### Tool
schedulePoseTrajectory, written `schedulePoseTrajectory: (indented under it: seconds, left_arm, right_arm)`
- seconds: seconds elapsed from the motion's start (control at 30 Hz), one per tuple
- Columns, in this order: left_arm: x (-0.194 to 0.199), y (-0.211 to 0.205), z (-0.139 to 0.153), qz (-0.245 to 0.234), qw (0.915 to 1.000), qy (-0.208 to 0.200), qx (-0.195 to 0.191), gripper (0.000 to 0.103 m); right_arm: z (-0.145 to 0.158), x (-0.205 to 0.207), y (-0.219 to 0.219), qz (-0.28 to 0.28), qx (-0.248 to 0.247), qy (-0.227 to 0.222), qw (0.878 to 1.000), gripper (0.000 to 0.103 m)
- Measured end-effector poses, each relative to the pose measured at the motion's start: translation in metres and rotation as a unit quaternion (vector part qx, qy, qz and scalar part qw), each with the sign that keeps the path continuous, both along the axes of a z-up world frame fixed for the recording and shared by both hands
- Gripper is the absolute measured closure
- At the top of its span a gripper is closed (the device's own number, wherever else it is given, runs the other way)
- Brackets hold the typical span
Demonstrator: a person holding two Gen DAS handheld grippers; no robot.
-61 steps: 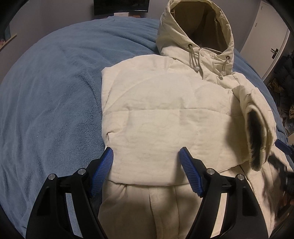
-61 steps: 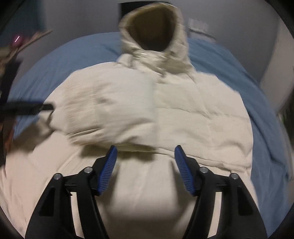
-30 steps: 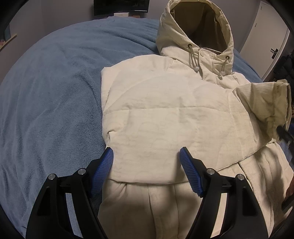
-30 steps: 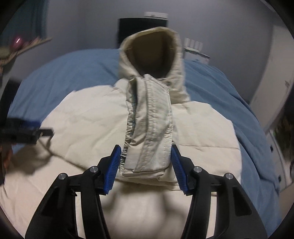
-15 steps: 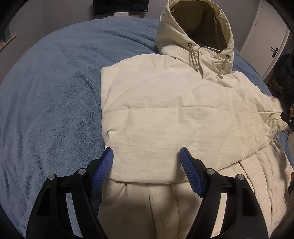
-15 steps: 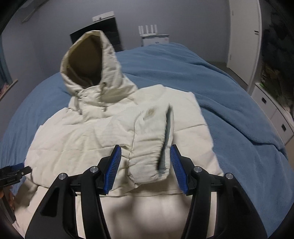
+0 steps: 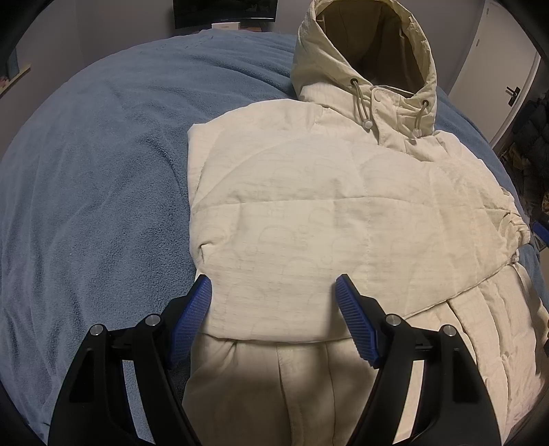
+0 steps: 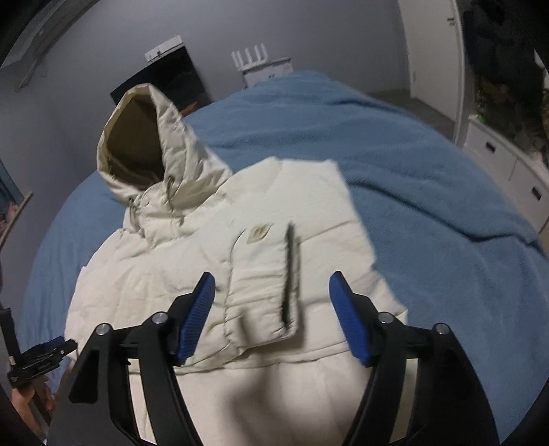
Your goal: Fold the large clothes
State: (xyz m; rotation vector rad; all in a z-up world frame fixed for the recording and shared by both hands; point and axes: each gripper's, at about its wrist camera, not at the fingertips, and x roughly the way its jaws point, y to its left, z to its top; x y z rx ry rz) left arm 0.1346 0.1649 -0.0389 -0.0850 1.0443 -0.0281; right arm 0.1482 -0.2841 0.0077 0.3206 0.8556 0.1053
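Note:
A cream hooded puffer jacket [image 7: 326,212] lies on a blue blanket [image 7: 96,178], hood [image 7: 370,51] at the far end. Its left sleeve is folded across the chest. In the right wrist view the jacket [image 8: 192,267] shows with its right sleeve [image 8: 264,284] folded down over the front, cuff toward me. My left gripper [image 7: 274,308] is open and empty, hovering over the lower edge of the folded sleeve. My right gripper [image 8: 271,308] is open, its fingers either side of the sleeve cuff without gripping it.
The blue blanket [image 8: 411,178] covers the bed all round the jacket. A white door [image 7: 494,79] and drawers [image 8: 507,164] stand to the right. A dark screen [image 7: 223,10] is on the far wall. The left gripper shows at the right view's left edge [image 8: 41,353].
My right gripper carried the right sleeve across the jacket front, laid it down and opened, letting it go. My left gripper has stayed still and open.

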Motion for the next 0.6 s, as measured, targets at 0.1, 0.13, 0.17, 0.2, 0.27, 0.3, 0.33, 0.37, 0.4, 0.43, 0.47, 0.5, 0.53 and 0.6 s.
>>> schedulePoseTrajectory:
  seconds: [0.1, 0.13, 0.17, 0.2, 0.27, 0.3, 0.33, 0.37, 0.4, 0.43, 0.47, 0.5, 0.53, 0.6]
  left_arm:
    - [0.0, 0.0, -0.001, -0.002, 1.0, 0.0, 0.002, 0.032]
    - [-0.001, -0.001, -0.001, -0.001, 1.0, 0.0, 0.002, 0.032]
    - [-0.001, -0.001, -0.001, -0.001, 1.0, 0.001, 0.002, 0.032]
    - [-0.001, -0.001, -0.001, -0.001, 1.0, 0.001, 0.002, 0.032]
    - [-0.002, -0.002, -0.001, -0.001, 1.0, 0.001, 0.002, 0.032]
    - [-0.002, -0.002, -0.002, -0.001, 1.0, 0.0, 0.002, 0.032]
    - [-0.002, -0.002, -0.001, -0.001, 1.0, 0.0, 0.002, 0.032]
    - [-0.002, -0.002, -0.001, -0.001, 1.0, 0.0, 0.002, 0.032]
    - [-0.002, -0.002, -0.001, -0.001, 1.0, 0.001, 0.003, 0.032]
    - [-0.002, -0.002, -0.002, -0.001, 1.0, 0.001, 0.003, 0.032]
    - [-0.002, -0.002, -0.002, -0.001, 1.0, 0.001, 0.003, 0.032]
    - [-0.002, -0.003, -0.002, -0.001, 1.0, 0.001, 0.003, 0.032]
    - [-0.003, -0.003, -0.002, -0.002, 1.0, 0.001, 0.004, 0.032]
    - [-0.003, -0.003, -0.002, -0.002, 1.0, 0.0, 0.004, 0.032]
  right_arm:
    - [-0.01, 0.006, 0.006, 0.009, -0.009, 0.018, 1.0, 0.033]
    - [-0.014, 0.009, 0.006, 0.009, -0.004, 0.024, 1.0, 0.033]
    - [-0.016, 0.011, 0.005, 0.009, 0.002, 0.029, 1.0, 0.033]
    - [-0.02, 0.014, 0.004, 0.011, 0.011, 0.036, 0.999, 0.033]
    - [-0.026, 0.018, 0.005, 0.016, 0.025, 0.045, 0.999, 0.033]
    - [-0.028, 0.019, 0.006, 0.019, 0.029, 0.049, 0.998, 0.033]
    - [-0.03, 0.019, 0.007, 0.023, 0.03, 0.052, 0.998, 0.033]
    - [-0.032, 0.019, 0.009, 0.026, 0.028, 0.052, 0.998, 0.033]
    - [-0.033, 0.019, 0.011, 0.027, 0.025, 0.052, 0.998, 0.033]
    - [-0.034, 0.018, 0.013, 0.031, 0.022, 0.052, 0.998, 0.033]
    - [-0.035, 0.018, 0.016, 0.036, 0.023, 0.052, 0.998, 0.034]
    - [-0.035, 0.016, 0.019, 0.041, 0.016, 0.051, 0.998, 0.038]
    - [-0.034, 0.015, 0.022, 0.042, 0.005, 0.049, 0.998, 0.046]
    - [-0.028, 0.011, 0.027, 0.051, -0.017, 0.026, 0.998, 0.066]
